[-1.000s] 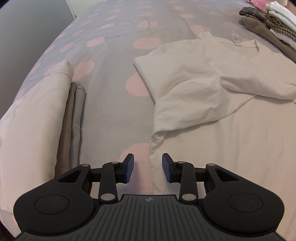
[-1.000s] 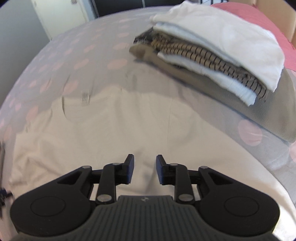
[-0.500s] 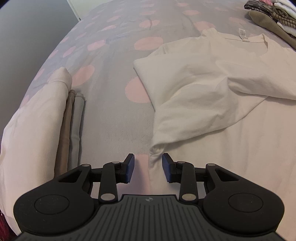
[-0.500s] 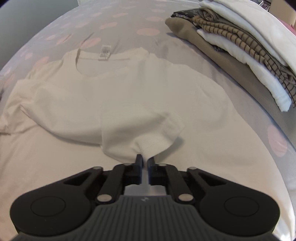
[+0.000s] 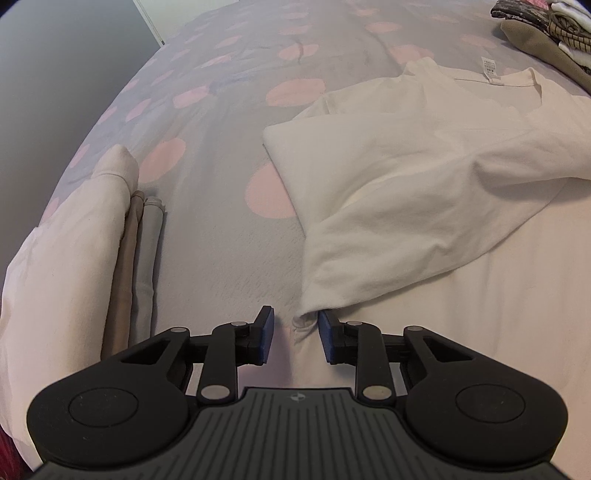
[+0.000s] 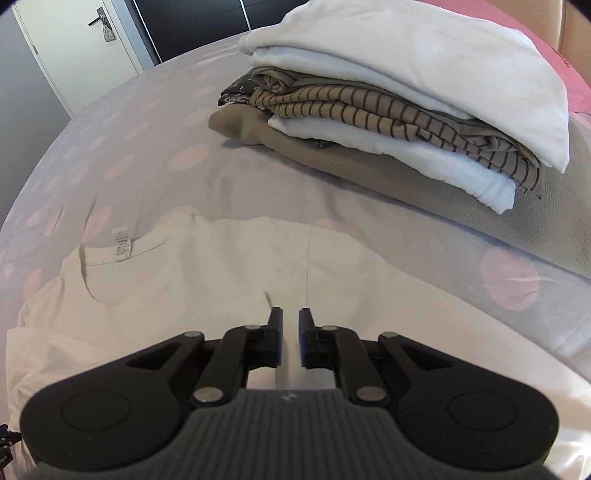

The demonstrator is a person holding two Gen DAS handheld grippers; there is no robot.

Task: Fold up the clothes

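A cream T-shirt [image 5: 424, 177] lies spread on the bed, its left sleeve folded in over the chest and its neck label [image 5: 489, 68] at the far end. My left gripper [image 5: 295, 332] sits low at the shirt's side edge below that sleeve. Its jaws are closing with a bunched bit of the fabric edge between them, and a gap still shows on the left side. In the right wrist view the shirt [image 6: 221, 266] lies under my right gripper [image 6: 291, 339], near the collar label [image 6: 121, 242]. Its jaws stand a narrow gap apart and are opening, with nothing between them.
A stack of folded clothes [image 6: 388, 92], white, striped and olive, sits on the bed at the far right, also seen as the stack [image 5: 546, 33]. Another folded pile [image 5: 66, 258] lies at the left edge. The bedspread [image 5: 221, 129] is grey with pink dots. A door [image 6: 74, 37] stands beyond.
The left gripper crept up to the shirt's side edge and its jaws narrowed around the fabric. The right gripper, shut on the folded-in sleeve half a second ago, let go and swung toward the stack.
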